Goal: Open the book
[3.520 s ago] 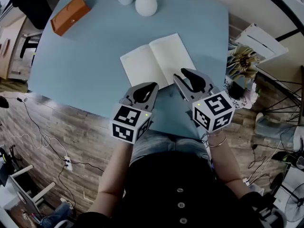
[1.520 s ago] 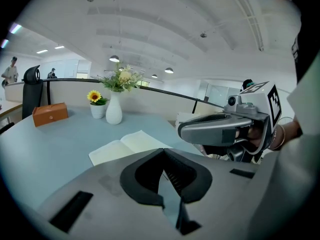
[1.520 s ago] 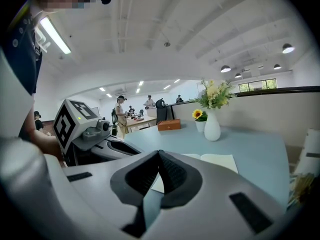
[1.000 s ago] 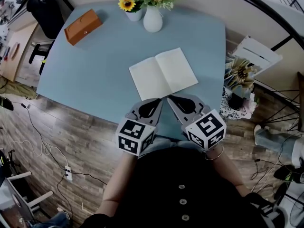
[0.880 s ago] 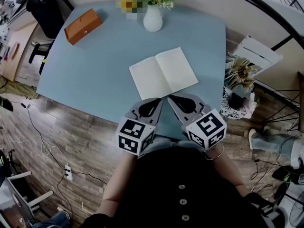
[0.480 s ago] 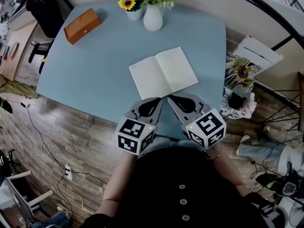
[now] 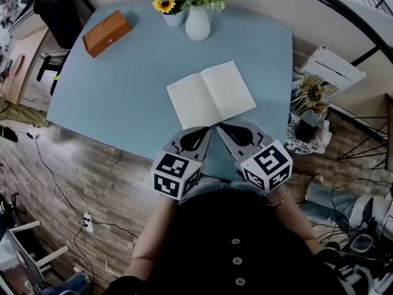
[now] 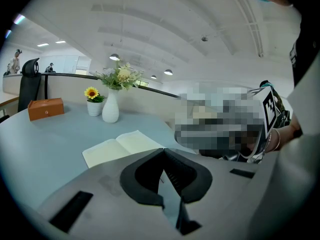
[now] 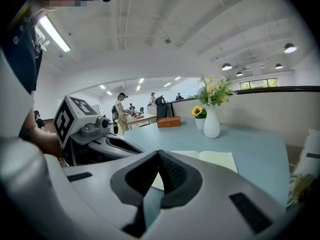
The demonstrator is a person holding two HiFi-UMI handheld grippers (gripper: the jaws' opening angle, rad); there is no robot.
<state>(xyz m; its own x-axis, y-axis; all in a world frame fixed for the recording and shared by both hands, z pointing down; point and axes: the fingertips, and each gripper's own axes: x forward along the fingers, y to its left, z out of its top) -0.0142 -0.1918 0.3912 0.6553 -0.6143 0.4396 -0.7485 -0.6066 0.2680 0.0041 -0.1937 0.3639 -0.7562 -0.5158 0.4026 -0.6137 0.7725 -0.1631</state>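
Book, thin, cream-paged (image 7: 212, 95): lay open flat, mid pale-blue table (image 7: 110, 85).
Left gripper (image 7: 199, 133) & right gripper (image 7: 226, 130): jaws pressed together, empty, near table's front edge.
Risk: prob. pages springing shut, nothing holding them.

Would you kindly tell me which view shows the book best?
The head view: it looks down on the book, with both pages whole. The left gripper view shows it low and foreshortened; the right gripper view shows only part of it.

Left gripper (image 7: 205, 131) and right gripper (image 7: 220, 128) closed, side by side.
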